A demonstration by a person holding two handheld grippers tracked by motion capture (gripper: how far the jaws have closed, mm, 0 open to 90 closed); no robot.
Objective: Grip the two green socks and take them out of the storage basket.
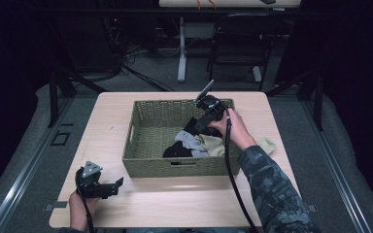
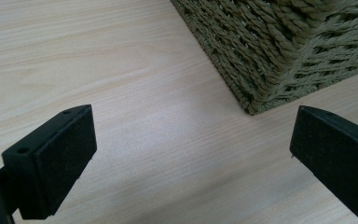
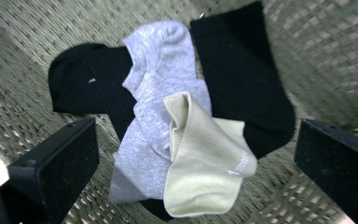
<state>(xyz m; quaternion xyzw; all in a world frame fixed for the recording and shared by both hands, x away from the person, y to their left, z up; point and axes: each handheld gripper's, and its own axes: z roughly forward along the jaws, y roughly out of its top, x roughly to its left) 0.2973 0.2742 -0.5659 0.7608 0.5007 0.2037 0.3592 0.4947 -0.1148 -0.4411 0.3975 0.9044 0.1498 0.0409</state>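
A light wooden table point(image 1: 141, 204) is seen, with a rectangular olive woven basket point(image 1: 145, 145) placed on it. Black point(image 3: 242, 70), grey point(image 3: 163, 84) and cream socks point(image 3: 205, 163) are piled inside. The right gripper point(image 3: 191, 154) is held above them, jaws spread; the left gripper point(image 2: 191, 149) is kept beside the basket's corner, jaws spread.

Three cameras, one woven basket point(image 1: 148, 145) shared.
High view looks down across the table point(image 1: 107, 204); left gripper view hugs the basket's corner; right gripper view peers inside.
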